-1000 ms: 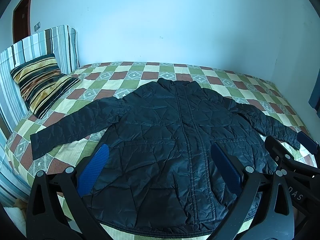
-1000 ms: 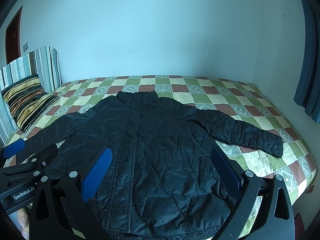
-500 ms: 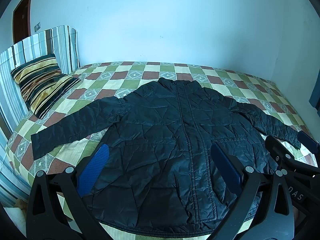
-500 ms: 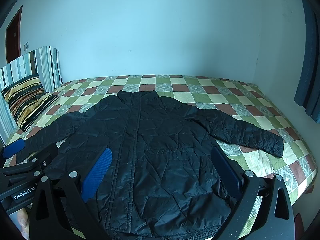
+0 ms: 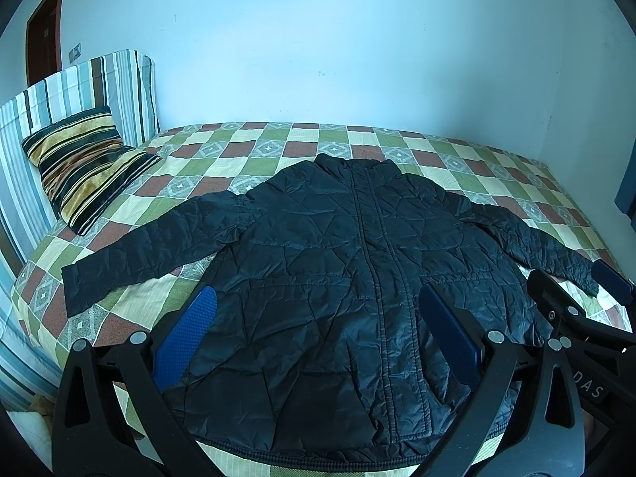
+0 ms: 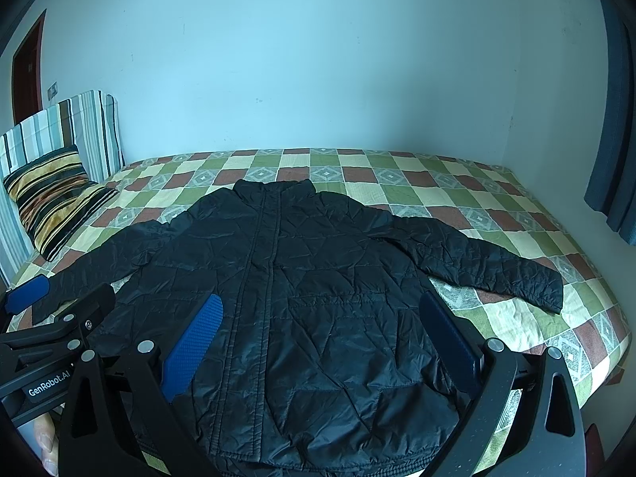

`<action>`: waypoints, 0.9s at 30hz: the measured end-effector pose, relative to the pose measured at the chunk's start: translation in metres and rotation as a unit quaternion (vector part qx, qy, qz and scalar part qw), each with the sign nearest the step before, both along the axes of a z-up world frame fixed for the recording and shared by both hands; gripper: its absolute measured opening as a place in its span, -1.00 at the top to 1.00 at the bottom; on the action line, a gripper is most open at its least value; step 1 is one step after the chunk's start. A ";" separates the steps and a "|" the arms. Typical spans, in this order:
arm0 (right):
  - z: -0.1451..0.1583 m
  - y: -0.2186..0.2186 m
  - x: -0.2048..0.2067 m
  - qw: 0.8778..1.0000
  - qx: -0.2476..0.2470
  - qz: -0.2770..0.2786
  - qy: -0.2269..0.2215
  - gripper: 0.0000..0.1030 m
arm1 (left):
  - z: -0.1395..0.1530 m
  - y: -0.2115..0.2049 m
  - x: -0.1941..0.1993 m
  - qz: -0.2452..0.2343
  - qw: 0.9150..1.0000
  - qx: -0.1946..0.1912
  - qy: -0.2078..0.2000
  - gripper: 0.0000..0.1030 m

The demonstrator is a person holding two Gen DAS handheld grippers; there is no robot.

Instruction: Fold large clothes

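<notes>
Both pairs of jaws stand spread wide with nothing between them. The left gripper (image 5: pixel 318 334) hangs above the near hem of the jacket (image 5: pixel 357 278), not touching it, its blue pads (image 5: pixel 187 338) framing the lower front panels. The right gripper (image 6: pixel 322 338) hovers the same way just beside it, and each shows at the edge of the other's view.

Straight ahead of both jaws the jacket lies flat, front up and zipped, on the checked bedspread (image 6: pixel 417 183). Its long axis runs directly away from the jaws: hem nearest, collar farthest, zip line down the middle. From the left gripper the zip sits slightly to the right of the gap; from the right gripper it sits to the left. So the two grippers straddle the centre line.

The sleeves stretch out sideways, across that axis. The left sleeve (image 5: pixel 151 246) ends at a cuff well out beyond the left jaws, so the left hand is the nearer one for it. The right sleeve (image 6: pixel 489 266) ends well outside the right jaws, nearer the right hand.

Judging from this, no fold is made yet, and each hand would need to travel outward and forward to reach its own sleeve.

Beyond the left sleeve, a striped pillow (image 5: pixel 83 167) leans against the headboard, well apart from the jacket.
</notes>
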State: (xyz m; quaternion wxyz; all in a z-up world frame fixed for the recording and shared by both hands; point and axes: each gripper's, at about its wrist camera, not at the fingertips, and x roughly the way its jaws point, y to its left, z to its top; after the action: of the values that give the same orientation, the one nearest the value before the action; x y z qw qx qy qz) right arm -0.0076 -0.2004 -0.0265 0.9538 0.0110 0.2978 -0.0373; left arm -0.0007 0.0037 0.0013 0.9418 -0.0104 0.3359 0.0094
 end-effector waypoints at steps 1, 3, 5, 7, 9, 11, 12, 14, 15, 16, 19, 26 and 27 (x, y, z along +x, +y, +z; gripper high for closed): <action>0.000 0.000 0.000 1.000 0.000 0.000 0.000 -0.91 | 0.000 -0.001 0.000 0.000 1.000 0.001 0.000 -0.96; 0.000 0.000 0.000 1.000 0.000 0.000 0.000 -0.91 | 0.000 0.000 0.000 0.000 1.000 0.001 0.000 -0.96; 0.000 0.000 0.000 1.000 0.000 0.000 0.000 -0.91 | 0.000 0.000 0.000 0.000 1.000 0.001 0.000 -0.96; 0.000 -0.001 -0.001 1.000 0.000 0.000 0.000 -0.91 | 0.000 0.000 0.000 0.000 1.000 0.001 0.000 -0.96; 0.000 0.000 -0.001 1.000 0.000 0.000 0.000 -0.91 | 0.000 0.000 0.000 0.000 1.000 0.001 0.000 -0.96; 0.000 -0.001 -0.001 1.000 0.000 0.000 0.000 -0.91 | 0.000 0.000 0.000 0.000 1.000 0.001 0.001 -0.96; 0.000 -0.001 -0.001 1.000 0.000 0.000 0.001 -0.91 | 0.000 -0.001 0.000 0.000 1.000 0.001 0.000 -0.96; 0.000 -0.001 -0.001 1.000 0.001 0.000 0.001 -0.91 | 0.000 0.000 0.000 0.000 1.000 0.001 0.000 -0.96; 0.001 -0.001 -0.002 1.000 0.001 0.000 0.001 -0.91 | 0.000 0.000 0.000 0.000 1.000 0.001 0.000 -0.96; 0.001 0.000 -0.002 1.000 0.001 0.000 0.001 -0.91 | 0.000 -0.001 0.000 0.000 1.000 0.001 0.001 -0.96; -0.003 0.004 -0.004 1.000 0.000 0.001 0.002 -0.91 | -0.001 0.001 0.000 0.000 1.000 0.001 0.001 -0.96; -0.003 0.003 -0.003 1.000 0.001 0.001 0.001 -0.91 | -0.001 0.000 0.000 0.000 1.000 0.002 0.001 -0.96; -0.004 0.004 -0.003 1.000 0.001 0.001 0.002 -0.91 | -0.001 0.000 0.000 0.000 1.000 0.002 0.001 -0.96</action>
State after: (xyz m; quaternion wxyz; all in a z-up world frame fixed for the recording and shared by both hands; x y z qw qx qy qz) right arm -0.0111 -0.1963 -0.0300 0.9533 0.0115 0.2996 -0.0360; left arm -0.0003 0.0038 0.0007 0.9415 -0.0088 0.3368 0.0097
